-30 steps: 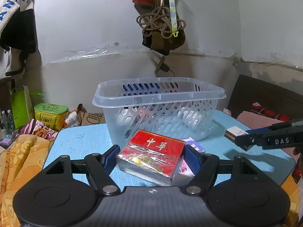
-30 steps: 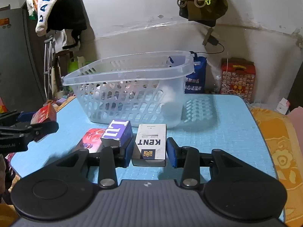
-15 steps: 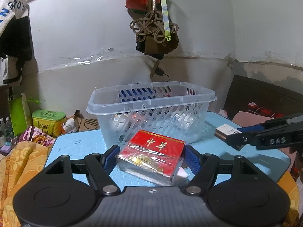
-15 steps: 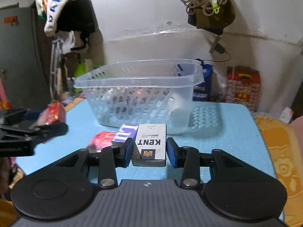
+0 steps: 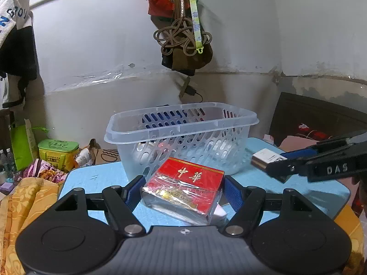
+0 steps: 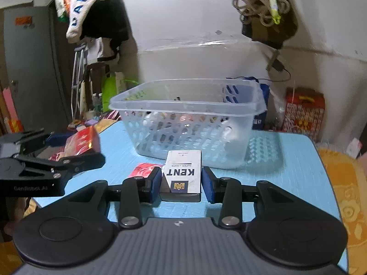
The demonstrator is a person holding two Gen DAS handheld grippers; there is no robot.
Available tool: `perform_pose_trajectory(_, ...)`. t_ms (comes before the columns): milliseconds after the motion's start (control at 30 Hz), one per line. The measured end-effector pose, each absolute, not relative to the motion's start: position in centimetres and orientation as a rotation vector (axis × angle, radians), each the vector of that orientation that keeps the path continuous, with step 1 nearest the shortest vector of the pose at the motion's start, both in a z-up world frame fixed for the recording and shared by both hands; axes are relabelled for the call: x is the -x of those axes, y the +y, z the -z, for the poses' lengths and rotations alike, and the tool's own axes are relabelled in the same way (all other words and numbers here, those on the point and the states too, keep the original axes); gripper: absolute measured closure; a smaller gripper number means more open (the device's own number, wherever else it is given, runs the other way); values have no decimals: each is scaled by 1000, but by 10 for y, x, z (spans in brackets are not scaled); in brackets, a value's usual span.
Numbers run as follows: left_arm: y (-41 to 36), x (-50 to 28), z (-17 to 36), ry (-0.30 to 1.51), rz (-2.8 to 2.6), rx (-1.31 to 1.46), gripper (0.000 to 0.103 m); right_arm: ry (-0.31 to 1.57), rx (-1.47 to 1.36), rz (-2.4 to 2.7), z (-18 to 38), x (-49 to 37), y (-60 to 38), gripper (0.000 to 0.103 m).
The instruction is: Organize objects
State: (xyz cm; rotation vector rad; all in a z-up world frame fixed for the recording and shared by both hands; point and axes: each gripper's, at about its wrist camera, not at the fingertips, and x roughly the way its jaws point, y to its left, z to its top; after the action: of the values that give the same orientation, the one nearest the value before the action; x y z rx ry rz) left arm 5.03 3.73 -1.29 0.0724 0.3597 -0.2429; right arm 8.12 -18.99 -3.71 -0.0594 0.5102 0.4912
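Note:
My left gripper is shut on a red cigarette pack in clear wrap and holds it above the blue table, in front of the clear plastic basket. My right gripper is shut on a white KENT pack, also lifted in front of the basket. The right gripper with its white pack shows at the right of the left wrist view. The left gripper with the red pack shows at the left of the right wrist view. A pink-red pack lies on the table.
The basket holds several small items behind its slotted walls. A bag and rope hang on the wall above. An orange cloth lies left of the table. A red gift box stands on the floor at the right.
Both grippers have risen with their packs and the basket now sits lower in view. The purple pack beside the KENT pack has dropped out of the right wrist view.

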Motion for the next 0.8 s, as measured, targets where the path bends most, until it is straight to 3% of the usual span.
perform_pose_trajectory(333,38,-50,8,350,253,-55,27,506,8,-462,32,-82,-207,61)
perform_pose_trajectory(533,45,-59,-24,302,246,6,27,391,-18,-446,-8,-90,-204,61)
perform_pose_trajectory(667,42,-102,-57,303,235,10,27,298,97,-383,-29,-134,-175,61)
perform_pose_trajectory(800,44,-163,-68,351,162,46,27,342,109,-367,-25,-192,-161,61)
